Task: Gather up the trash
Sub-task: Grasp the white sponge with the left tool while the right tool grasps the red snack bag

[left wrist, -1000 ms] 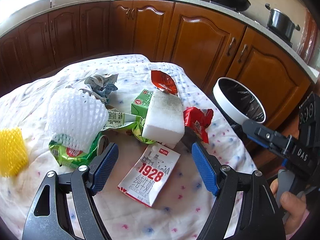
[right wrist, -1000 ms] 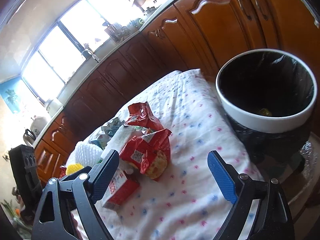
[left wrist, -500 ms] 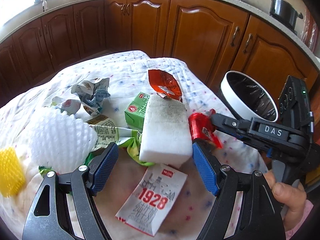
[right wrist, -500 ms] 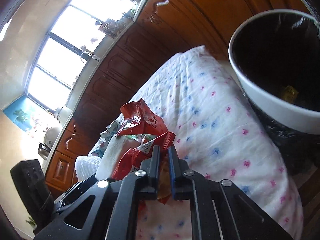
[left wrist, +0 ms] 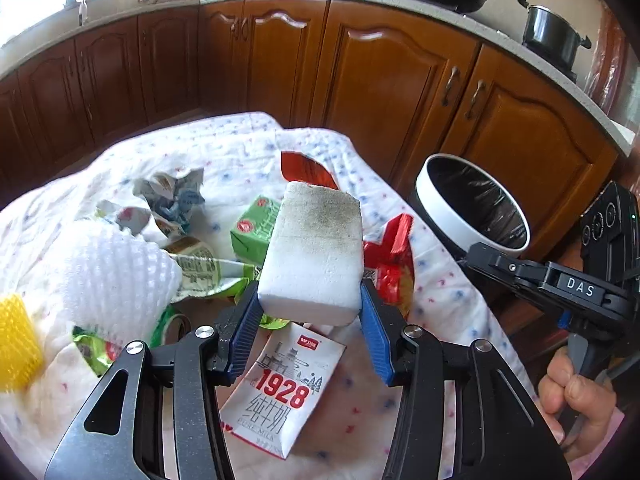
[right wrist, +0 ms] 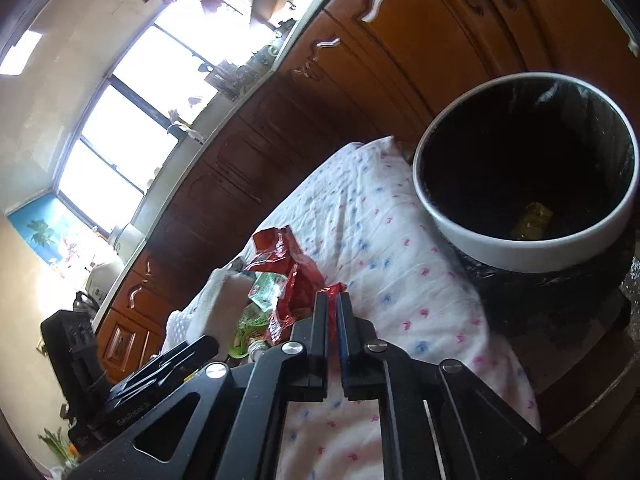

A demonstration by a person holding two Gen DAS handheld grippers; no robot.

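A white foam block (left wrist: 316, 248) with a dirty top stands between the blue pads of my left gripper (left wrist: 309, 292). The jaws are closing and both pads touch its sides. My right gripper (right wrist: 331, 298) has its jaws almost together, opening slightly, with an edge of the red snack wrapper (right wrist: 288, 264) pinched between them. In the left wrist view the red snack wrapper (left wrist: 390, 256) lies just right of the block, and the right gripper (left wrist: 470, 254) reaches in from the right, held by a hand (left wrist: 576, 392). The white-rimmed bin (right wrist: 520, 256) with a black liner stands beside the table.
On the flowered cloth (left wrist: 440, 300) lie a "1928" milk pouch (left wrist: 284, 384), a green carton (left wrist: 256, 228), a white foam net (left wrist: 116, 276), a yellow net (left wrist: 16, 344), a crumpled wrapper (left wrist: 172, 196) and a green bag (left wrist: 212, 276). Wooden cabinets (left wrist: 384, 92) stand behind.
My left gripper's jaws have come in from wide open onto the foam block. The right gripper went from wide open to closed on the red wrapper's edge.
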